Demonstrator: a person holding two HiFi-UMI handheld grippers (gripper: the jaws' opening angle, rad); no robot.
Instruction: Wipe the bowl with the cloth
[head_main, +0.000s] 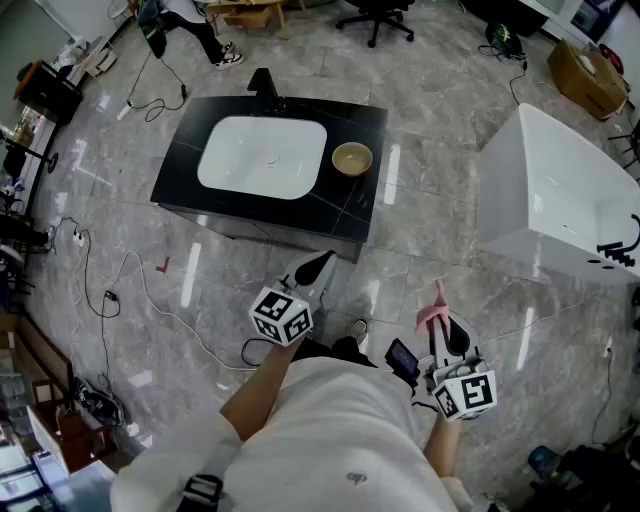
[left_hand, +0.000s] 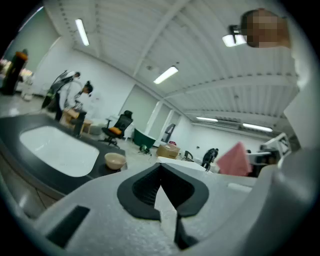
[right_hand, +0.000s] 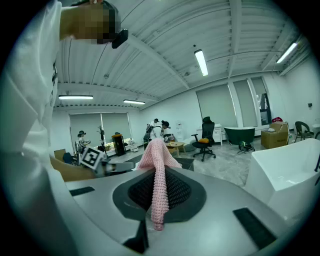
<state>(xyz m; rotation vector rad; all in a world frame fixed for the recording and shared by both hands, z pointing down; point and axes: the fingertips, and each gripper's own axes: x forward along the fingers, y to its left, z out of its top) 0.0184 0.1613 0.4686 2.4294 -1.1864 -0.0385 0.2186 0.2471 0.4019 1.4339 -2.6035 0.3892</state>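
Note:
A tan bowl (head_main: 352, 158) (left_hand: 115, 160) stands on the black counter (head_main: 250, 205) just right of the white sink basin (head_main: 264, 156). Both grippers hang over the floor, well short of the counter. My left gripper (head_main: 318, 267) (left_hand: 161, 196) is shut with nothing between its pads. My right gripper (head_main: 441, 322) (right_hand: 158, 192) is shut on a pink knitted cloth (head_main: 433, 313) (right_hand: 157, 172), which sticks up out of the closed pads and hangs a little below them. The same pink cloth (left_hand: 235, 160) shows at the right of the left gripper view.
A white bathtub (head_main: 560, 200) (right_hand: 285, 175) stands to the right. Cables (head_main: 120, 290) trail over the marble floor at the left. A person (head_main: 190, 30) and an office chair (head_main: 375, 15) are beyond the counter, and a cardboard box (head_main: 588, 75) sits at the far right.

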